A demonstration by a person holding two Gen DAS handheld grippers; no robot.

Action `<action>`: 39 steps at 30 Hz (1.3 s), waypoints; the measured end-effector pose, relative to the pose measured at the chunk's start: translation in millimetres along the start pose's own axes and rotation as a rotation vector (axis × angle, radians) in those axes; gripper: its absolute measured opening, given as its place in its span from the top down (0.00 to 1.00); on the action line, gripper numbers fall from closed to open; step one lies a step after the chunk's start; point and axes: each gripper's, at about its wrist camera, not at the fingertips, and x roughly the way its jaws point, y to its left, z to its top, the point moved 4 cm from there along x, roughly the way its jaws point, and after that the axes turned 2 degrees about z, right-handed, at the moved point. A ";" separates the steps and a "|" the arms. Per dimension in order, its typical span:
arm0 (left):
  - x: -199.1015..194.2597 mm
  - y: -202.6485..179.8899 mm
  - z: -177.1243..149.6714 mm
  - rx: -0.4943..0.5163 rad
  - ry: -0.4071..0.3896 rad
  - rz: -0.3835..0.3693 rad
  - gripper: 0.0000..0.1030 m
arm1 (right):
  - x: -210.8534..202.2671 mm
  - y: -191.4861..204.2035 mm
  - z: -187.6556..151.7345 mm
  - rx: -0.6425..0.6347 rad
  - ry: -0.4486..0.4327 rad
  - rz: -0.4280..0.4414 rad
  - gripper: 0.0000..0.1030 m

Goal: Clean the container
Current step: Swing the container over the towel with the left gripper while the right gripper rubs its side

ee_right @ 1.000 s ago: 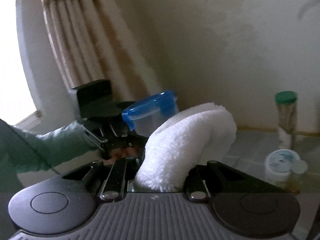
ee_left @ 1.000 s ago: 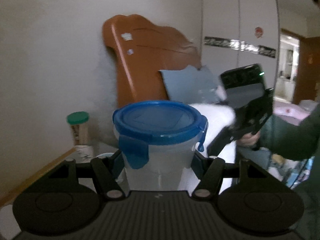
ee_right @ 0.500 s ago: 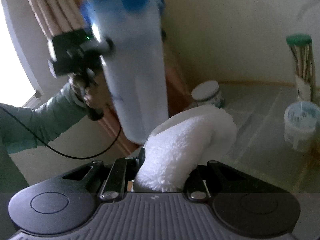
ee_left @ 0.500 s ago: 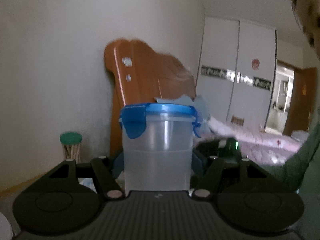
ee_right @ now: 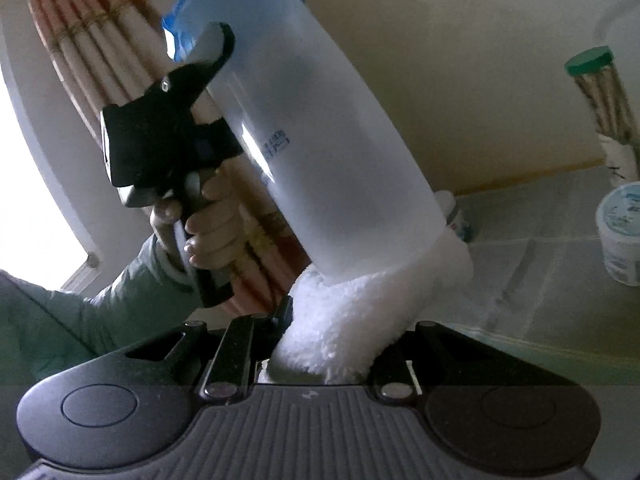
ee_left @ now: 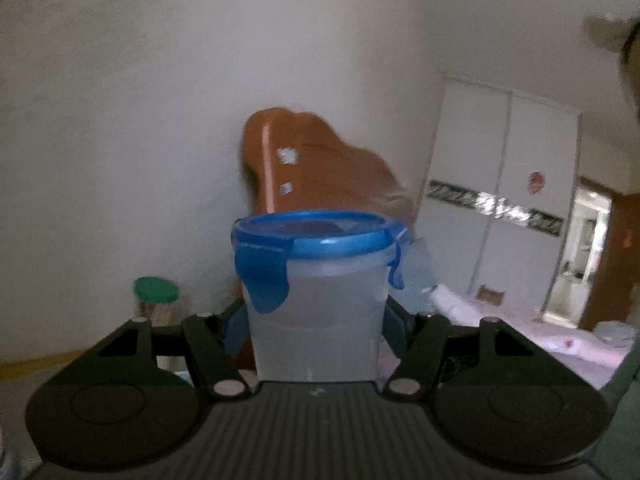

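A translucent plastic container (ee_left: 316,312) with a blue clip-on lid (ee_left: 316,236) sits upright between the fingers of my left gripper (ee_left: 316,320), which is shut on its sides and holds it in the air. In the right wrist view the same container (ee_right: 320,140) leans over from upper left, with the left gripper's black finger (ee_right: 180,92) and a person's hand (ee_right: 208,216) beside it. My right gripper (ee_right: 332,344) is shut on a folded white fluffy cloth (ee_right: 360,312). The cloth presses up against the container's bottom edge.
A glass-topped table (ee_right: 540,288) lies to the right, with a white tub (ee_right: 620,232) and a green-capped jar of sticks (ee_right: 600,96). That jar (ee_left: 156,300) also shows low left. A brown wooden headboard (ee_left: 320,176) leans on the wall; striped curtains (ee_right: 92,40) hang behind.
The right gripper dropped with the cloth from beside the container to under it, and the cloth now touches its base. The left gripper rolled, so the container's lid is seen more edge-on.
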 end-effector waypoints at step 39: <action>-15.1 -1.0 11.2 -0.106 0.005 0.073 0.36 | 6.9 14.4 -3.8 -0.154 0.011 -0.174 0.79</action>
